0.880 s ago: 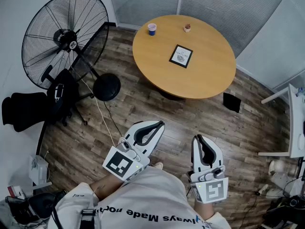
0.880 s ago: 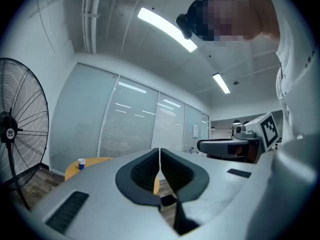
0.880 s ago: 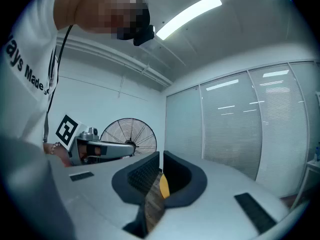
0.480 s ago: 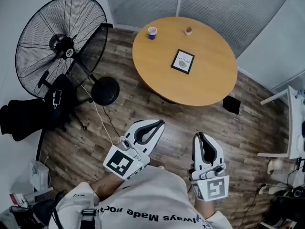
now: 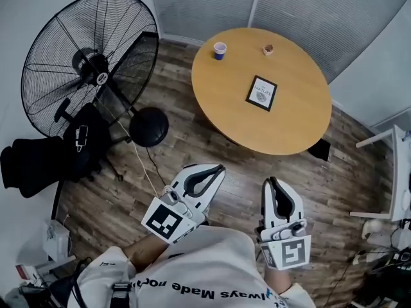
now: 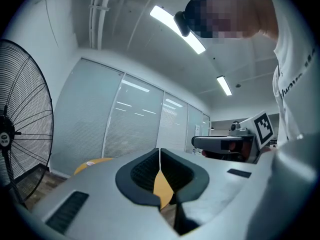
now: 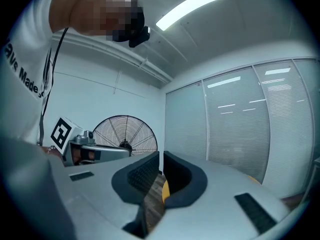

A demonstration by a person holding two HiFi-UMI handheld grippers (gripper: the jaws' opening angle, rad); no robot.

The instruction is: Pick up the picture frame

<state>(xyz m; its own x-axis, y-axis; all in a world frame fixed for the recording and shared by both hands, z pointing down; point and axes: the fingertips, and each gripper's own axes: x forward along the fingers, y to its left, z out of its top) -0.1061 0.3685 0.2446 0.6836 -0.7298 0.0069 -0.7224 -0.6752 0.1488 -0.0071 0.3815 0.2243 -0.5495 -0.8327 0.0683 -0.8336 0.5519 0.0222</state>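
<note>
A black picture frame [image 5: 261, 93] with a white print lies flat on the round wooden table [image 5: 302, 117], right of its middle. Both grippers hang low over the wood floor, well short of the table and close to the person's body. My left gripper [image 5: 220, 168] is shut with nothing in it; its jaws meet in a thin line in the left gripper view [image 6: 159, 151]. My right gripper [image 5: 268, 182] is also shut and empty, its tips nearly touching in the right gripper view [image 7: 161, 155]. A sliver of the table's orange top shows between the jaws in both gripper views.
A blue paper cup [image 5: 219, 50] and a small brown object [image 5: 268, 49] stand at the table's far edge. A large black floor fan [image 5: 90, 63] with a round base [image 5: 149, 126] stands on the left, beside a black chair [image 5: 38, 162]. A white desk [image 5: 397, 172] is at the right.
The head view has shifted: the table, frame and fan now sit further right and lower in the picture. Both grippers keep about the same place and stay shut.
</note>
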